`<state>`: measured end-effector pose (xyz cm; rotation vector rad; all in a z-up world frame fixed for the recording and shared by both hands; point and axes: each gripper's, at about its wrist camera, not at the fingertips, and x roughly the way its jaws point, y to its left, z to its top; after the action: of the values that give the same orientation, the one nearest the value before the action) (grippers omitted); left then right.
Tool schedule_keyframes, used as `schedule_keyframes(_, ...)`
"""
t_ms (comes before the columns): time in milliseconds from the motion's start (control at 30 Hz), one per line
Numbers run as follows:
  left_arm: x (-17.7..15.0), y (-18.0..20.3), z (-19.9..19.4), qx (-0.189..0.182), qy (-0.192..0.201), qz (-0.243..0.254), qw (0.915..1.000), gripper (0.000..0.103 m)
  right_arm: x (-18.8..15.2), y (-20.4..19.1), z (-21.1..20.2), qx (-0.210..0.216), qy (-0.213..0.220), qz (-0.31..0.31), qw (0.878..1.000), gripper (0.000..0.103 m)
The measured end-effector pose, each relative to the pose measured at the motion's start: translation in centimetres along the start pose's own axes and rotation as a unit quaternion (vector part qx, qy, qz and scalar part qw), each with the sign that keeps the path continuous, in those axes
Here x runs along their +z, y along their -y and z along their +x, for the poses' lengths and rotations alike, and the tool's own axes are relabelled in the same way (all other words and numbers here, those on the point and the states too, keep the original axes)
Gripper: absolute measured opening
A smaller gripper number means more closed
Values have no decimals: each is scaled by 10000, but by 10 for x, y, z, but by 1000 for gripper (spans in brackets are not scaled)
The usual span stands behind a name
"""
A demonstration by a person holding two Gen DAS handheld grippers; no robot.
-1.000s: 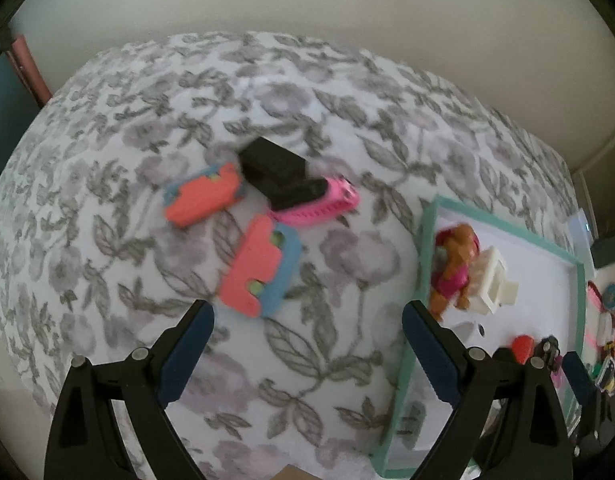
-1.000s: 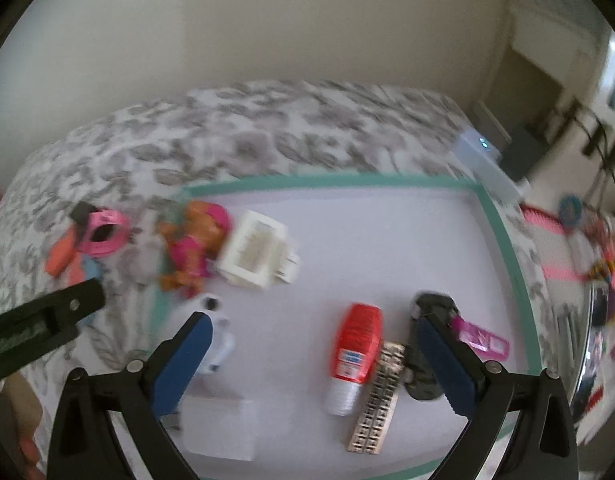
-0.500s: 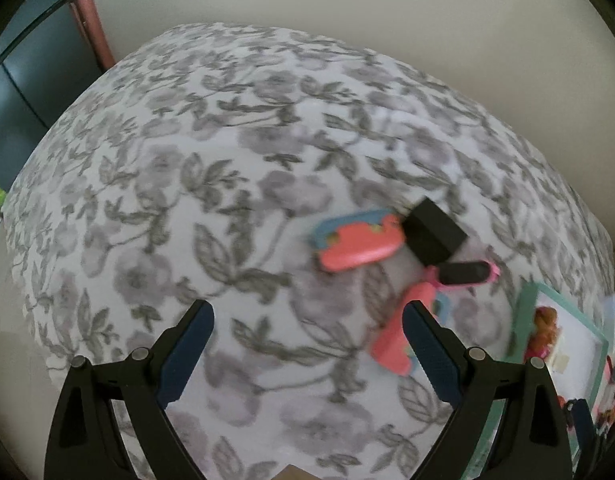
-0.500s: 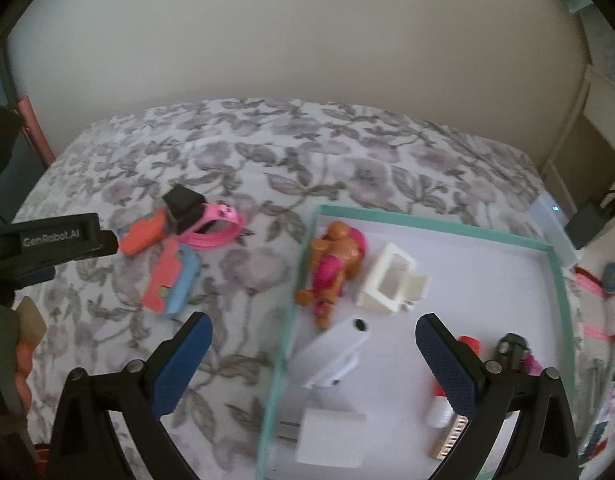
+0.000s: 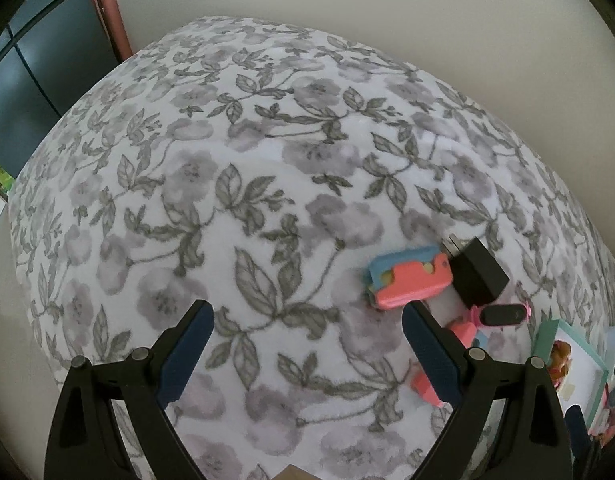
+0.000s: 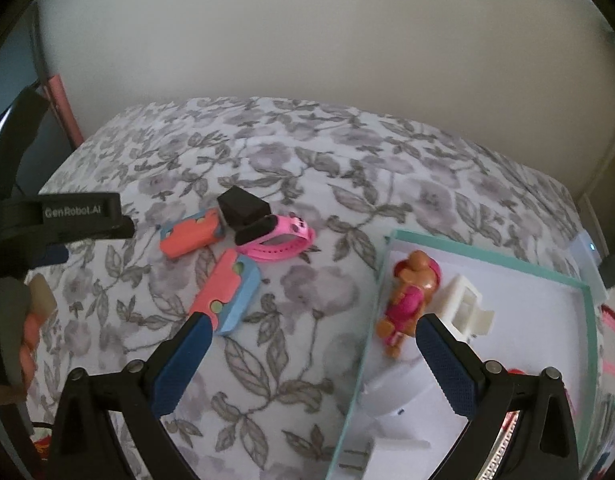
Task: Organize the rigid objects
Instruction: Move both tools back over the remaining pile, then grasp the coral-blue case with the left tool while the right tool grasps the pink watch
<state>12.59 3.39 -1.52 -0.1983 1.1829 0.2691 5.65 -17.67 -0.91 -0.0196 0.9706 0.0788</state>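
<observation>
On the floral bedspread (image 6: 291, 360) lie two coral and blue toy cases (image 6: 191, 232) (image 6: 227, 290), a black charger block (image 6: 241, 208) and a pink watch (image 6: 279, 236). A teal-rimmed white tray (image 6: 487, 258) at right holds a toy dog figure (image 6: 411, 292) and a white plastic piece (image 6: 463, 308). My right gripper (image 6: 307, 364) is open and empty over the bedspread beside the tray's left edge. My left gripper (image 5: 305, 348) is open and empty, left of one case (image 5: 411, 280), the charger (image 5: 477, 276) and the watch (image 5: 503, 314).
A plain wall runs behind the bed. A dark door and a pink post (image 5: 107, 8) stand at far left. The tray corner (image 5: 567, 348) shows at the left wrist view's right edge. White items lie at the tray's near end (image 6: 391, 412).
Both grippers have swung left. The left wrist view now shows mostly bare bedspread with the toys at right. The right wrist view moved off the tray's middle toward the toys.
</observation>
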Motion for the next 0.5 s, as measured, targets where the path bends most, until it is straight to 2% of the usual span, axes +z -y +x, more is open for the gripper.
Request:
schedule_keyframes(300,11,6,14,-97,43,156,9998,95,16,0,18,318,-11,225,9992,103)
schedule_keyframes(500,14,18,27,-267,-3,173,9995,95,25,1,33,273,-57,262,9993,103)
